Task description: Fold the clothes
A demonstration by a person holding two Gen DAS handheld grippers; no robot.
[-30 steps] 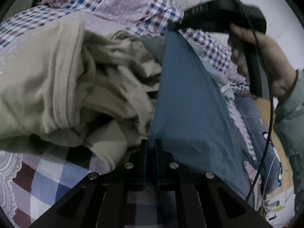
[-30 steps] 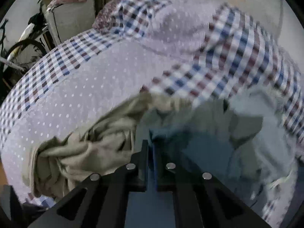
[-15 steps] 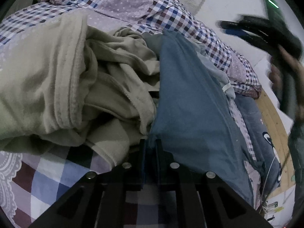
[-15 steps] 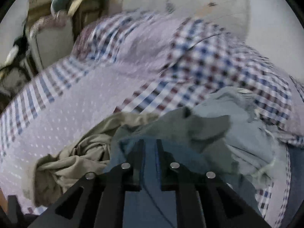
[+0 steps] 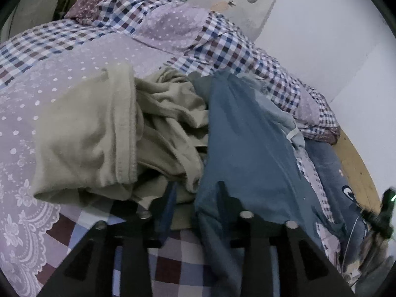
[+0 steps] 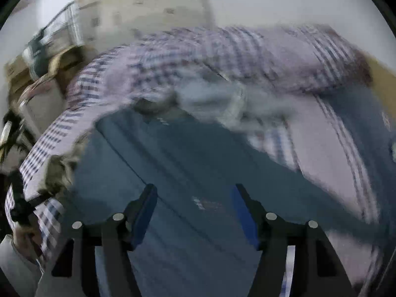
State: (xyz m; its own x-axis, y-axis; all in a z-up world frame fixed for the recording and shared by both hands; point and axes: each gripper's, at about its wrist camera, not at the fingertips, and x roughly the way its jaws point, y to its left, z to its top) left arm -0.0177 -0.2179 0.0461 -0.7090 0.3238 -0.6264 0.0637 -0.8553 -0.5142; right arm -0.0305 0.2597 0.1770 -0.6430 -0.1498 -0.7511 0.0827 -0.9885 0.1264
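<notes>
A blue garment (image 5: 247,148) lies stretched over the bed, beside a heap of beige clothes (image 5: 111,133). My left gripper (image 5: 196,195) is at the garment's near edge. Its jaws are opening: the cloth's edge hangs loosely between the fingers and drapes over the right one, with the pads apart from it. In the blurred right wrist view, my right gripper (image 6: 194,195) hovers over the blue garment (image 6: 185,153). Its jaws are also opening, and nothing is pinched between them. The right gripper's body (image 5: 386,210), with a green light, shows at the far right of the left wrist view.
A checked and dotted purple quilt (image 5: 86,57) covers the bed, bunched into a ridge along the white wall (image 5: 321,37). A pale grey-blue garment (image 5: 284,118) and a dark blue printed one (image 5: 341,185) lie on the right by the wooden bed edge (image 5: 356,165).
Both grippers were shut on the blue garment's ends and have opened and let go. The right gripper swung away from the far end toward the near right. The garment now lies slack.
</notes>
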